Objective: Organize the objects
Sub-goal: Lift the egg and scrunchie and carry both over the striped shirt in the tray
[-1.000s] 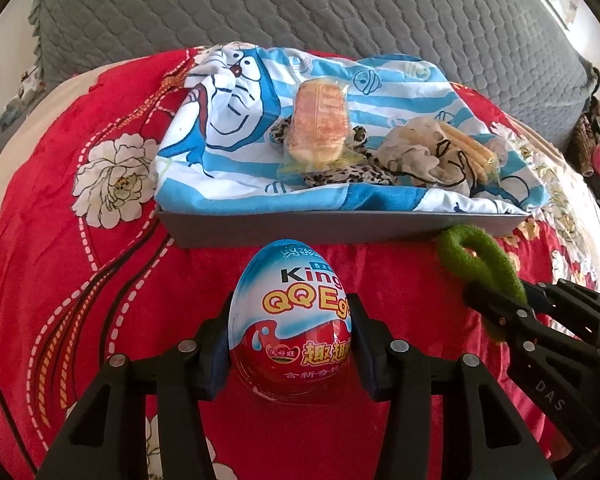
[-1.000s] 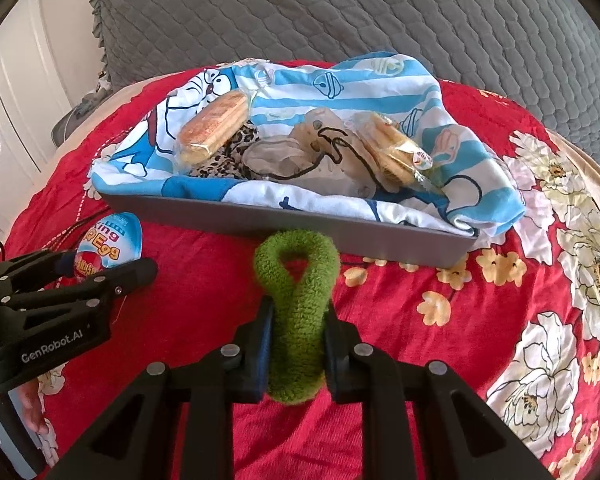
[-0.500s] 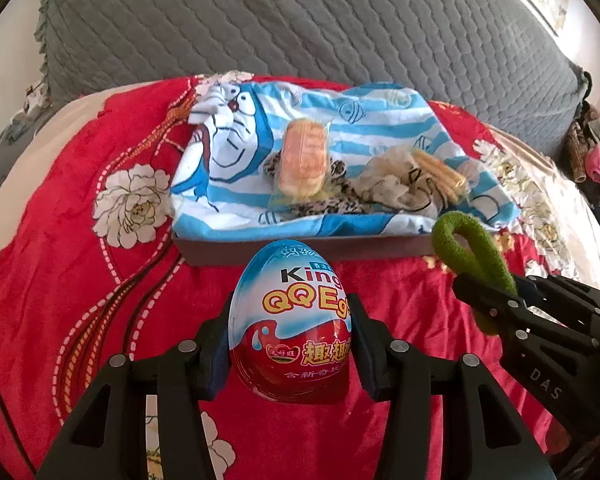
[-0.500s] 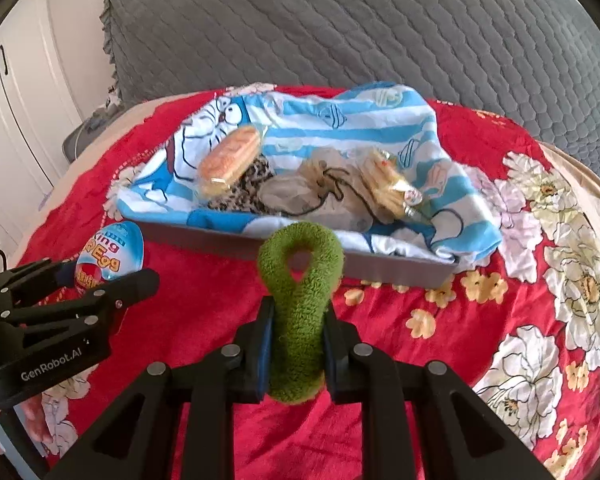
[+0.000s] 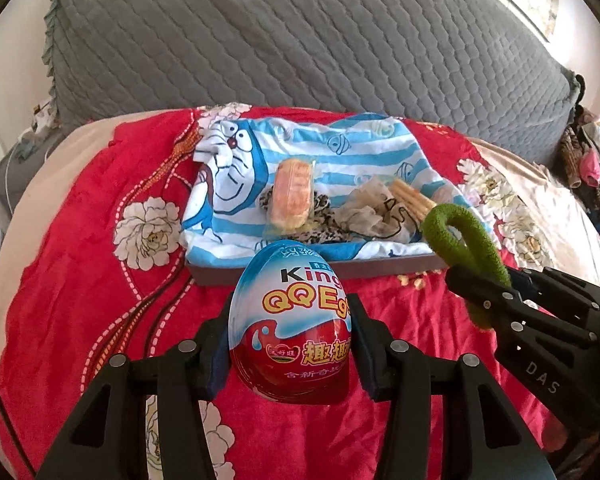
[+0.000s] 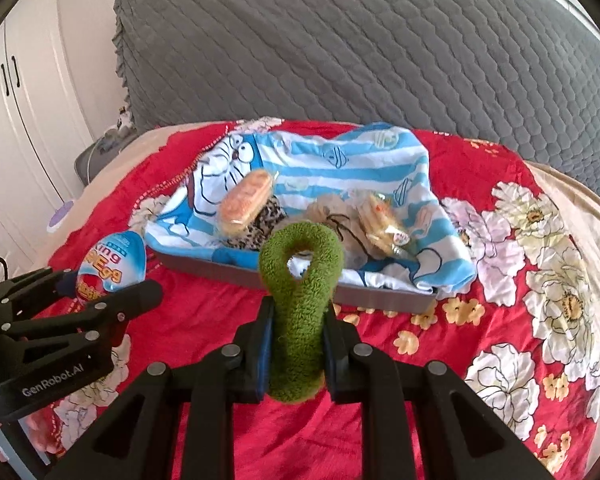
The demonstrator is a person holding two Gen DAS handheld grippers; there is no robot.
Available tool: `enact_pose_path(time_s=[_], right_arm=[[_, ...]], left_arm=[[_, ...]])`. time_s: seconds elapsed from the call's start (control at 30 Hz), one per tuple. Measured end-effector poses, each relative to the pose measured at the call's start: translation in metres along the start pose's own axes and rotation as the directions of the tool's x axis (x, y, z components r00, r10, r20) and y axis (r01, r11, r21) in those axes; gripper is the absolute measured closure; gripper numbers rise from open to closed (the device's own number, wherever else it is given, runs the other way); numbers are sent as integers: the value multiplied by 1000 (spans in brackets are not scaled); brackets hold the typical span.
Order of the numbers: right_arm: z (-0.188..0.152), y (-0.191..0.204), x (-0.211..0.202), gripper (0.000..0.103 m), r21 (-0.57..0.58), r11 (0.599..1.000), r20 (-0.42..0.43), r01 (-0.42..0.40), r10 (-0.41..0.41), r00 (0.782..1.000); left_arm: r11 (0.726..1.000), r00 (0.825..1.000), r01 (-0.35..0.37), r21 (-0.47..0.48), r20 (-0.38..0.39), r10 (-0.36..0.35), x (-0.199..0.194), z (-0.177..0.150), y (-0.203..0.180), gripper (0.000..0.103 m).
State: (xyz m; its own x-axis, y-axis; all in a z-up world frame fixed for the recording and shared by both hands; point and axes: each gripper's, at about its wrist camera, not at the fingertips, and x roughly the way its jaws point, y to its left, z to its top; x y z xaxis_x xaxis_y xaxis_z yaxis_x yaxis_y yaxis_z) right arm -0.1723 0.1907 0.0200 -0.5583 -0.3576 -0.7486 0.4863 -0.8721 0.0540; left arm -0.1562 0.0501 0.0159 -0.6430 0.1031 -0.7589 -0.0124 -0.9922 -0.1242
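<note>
We are lifting both grippers higher above the bed, so the tray (image 5: 380,270) is looking smaller. The left gripper (image 5: 290,344) is clamping the egg (image 5: 290,320) and the right gripper (image 6: 298,344) the green loop (image 6: 300,280); both are still waiting to join the snacks (image 6: 244,202) in the tray.

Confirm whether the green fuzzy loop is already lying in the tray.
No: the green fuzzy loop is clamped upright in the right gripper, in front of the tray.

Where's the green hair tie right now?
The green hair tie is clamped in the right gripper, held above the red bedspread just in front of the tray's near wall; the left wrist view shows it at right.
</note>
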Motion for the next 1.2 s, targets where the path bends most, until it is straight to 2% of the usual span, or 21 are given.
enact_pose_path(time_s=[0.7, 1.2], right_arm=[[25, 5, -63, 82, -12, 999, 156, -30, 32, 987], [39, 2, -87, 82, 3, 999, 235, -48, 46, 971]], left_arm=[[999, 993, -33, 15, 117, 31, -59, 30, -17, 51], [999, 984, -40, 0, 176, 40, -69, 45, -24, 51]])
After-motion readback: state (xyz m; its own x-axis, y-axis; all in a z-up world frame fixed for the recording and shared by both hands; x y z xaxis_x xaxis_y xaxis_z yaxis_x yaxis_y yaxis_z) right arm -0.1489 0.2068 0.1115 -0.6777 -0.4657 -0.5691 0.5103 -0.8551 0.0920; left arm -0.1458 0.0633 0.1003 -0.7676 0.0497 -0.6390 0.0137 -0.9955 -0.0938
